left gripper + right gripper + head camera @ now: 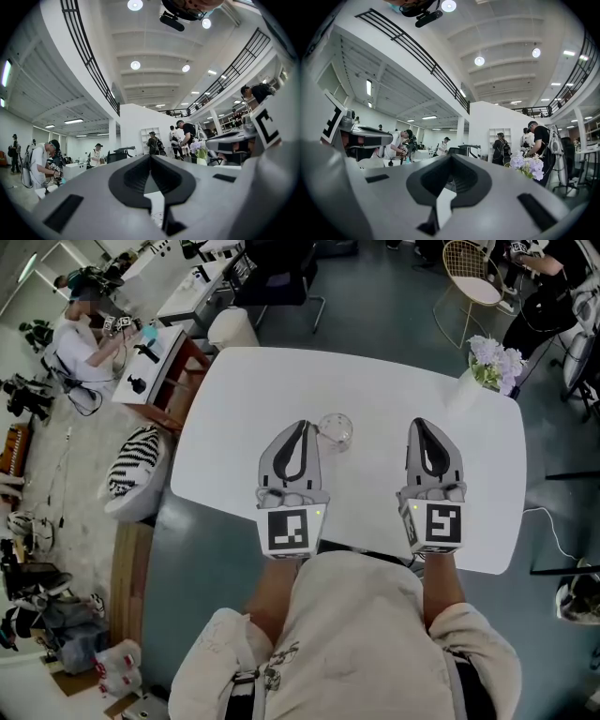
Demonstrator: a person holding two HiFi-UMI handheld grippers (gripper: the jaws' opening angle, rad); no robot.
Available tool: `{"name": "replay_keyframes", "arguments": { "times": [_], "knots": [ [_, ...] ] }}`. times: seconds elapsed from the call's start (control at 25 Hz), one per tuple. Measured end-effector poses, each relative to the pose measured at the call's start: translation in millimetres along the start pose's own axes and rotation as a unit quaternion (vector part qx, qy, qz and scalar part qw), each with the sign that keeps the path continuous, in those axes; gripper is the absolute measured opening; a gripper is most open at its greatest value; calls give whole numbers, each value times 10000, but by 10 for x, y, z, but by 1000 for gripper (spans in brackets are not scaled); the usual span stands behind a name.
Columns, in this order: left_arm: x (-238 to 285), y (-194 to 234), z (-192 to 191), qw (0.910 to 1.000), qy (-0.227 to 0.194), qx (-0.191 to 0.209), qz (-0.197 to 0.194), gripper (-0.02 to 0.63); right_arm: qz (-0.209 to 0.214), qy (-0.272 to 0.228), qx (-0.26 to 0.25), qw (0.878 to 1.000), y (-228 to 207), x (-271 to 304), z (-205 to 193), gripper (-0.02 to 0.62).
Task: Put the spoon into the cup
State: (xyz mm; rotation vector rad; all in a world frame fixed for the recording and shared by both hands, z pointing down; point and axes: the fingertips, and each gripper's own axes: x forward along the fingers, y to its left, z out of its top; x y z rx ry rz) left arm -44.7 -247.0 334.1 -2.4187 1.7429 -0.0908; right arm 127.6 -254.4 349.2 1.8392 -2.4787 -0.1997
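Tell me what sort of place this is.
Probably a big open lab or workshop hall: a balcony railing runs overhead, people work at benches along the edge, and gear lies strewn beside the white table.

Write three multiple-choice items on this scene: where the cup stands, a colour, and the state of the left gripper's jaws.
1. Where does the glass cup stand?
A. by the tip of the left gripper
B. at the near edge
C. at the far right corner

2. What colour is the table?
A. black
B. white
C. green

3. How do the left gripper's jaws stand?
A. wide apart
B. closed on a spoon
C. together, nothing between them

1 A: the head view shows it just right of that tip.
2 B: its bare top is white.
3 C: the left gripper view shows them meeting, empty.
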Motion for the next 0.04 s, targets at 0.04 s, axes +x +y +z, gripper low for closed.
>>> {"name": "replay_keyframes", "arguments": {
  "times": [0.04],
  "knots": [
    [7, -3, -4, 10000, -1, 2, 5, 11, 0, -4, 3, 10000, -8, 8, -10, -12]
  ]
}}
